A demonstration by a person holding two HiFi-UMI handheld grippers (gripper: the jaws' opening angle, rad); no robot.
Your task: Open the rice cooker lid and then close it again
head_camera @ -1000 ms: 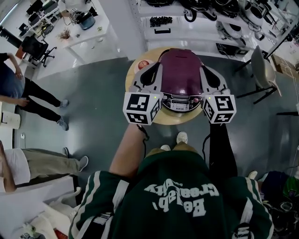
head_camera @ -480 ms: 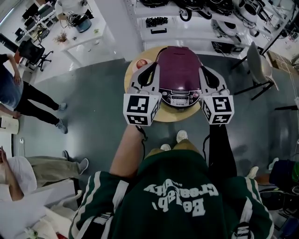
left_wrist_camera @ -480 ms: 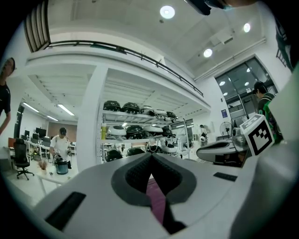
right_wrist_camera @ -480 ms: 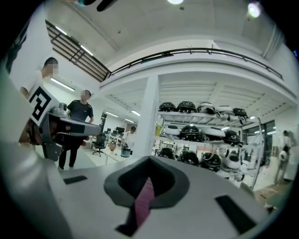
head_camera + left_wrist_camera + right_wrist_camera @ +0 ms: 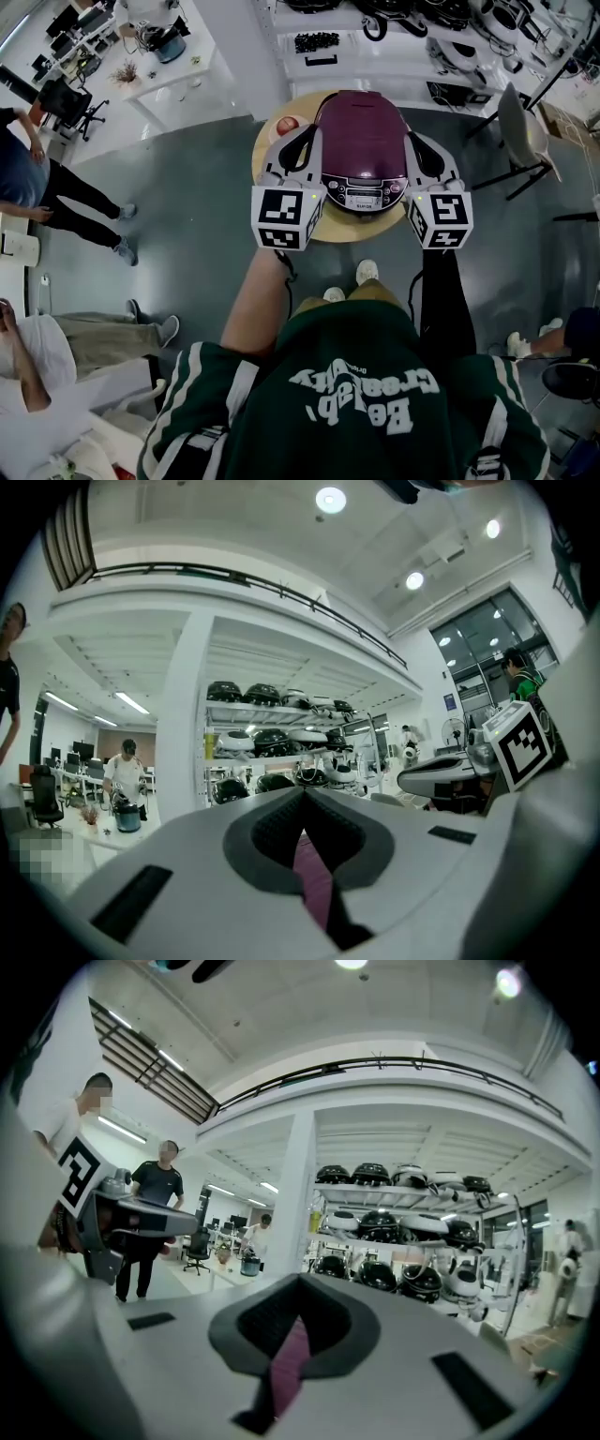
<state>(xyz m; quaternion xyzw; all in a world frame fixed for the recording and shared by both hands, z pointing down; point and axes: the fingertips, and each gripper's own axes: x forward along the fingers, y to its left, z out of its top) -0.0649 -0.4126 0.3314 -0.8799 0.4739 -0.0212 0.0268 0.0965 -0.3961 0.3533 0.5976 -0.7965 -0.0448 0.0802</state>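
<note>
Maroon rice cooker [image 5: 364,155], lid down, upright on round wooden table [image 5: 323,234]

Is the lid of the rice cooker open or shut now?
Shut: in the head view the purple lid lies flat over the cooker, and nothing of its inside shows.

The person stood with both arms extended forward and downward, roughly parallel. The left forearm [image 5: 258,309] was bare; the right arm [image 5: 441,300] was covered by a dark sleeve. Each hand held one gripper at about the same height, pointing away from the body. The left gripper [image 5: 292,150] had its marker cube [image 5: 284,217] nearest the body; its jaws were closed, tips meeting, with nothing gripped. The right gripper [image 5: 427,155], with its cube [image 5: 441,220] likewise rearward, mirrored this pose: jaws together at the tips, nothing gripped.
</note>
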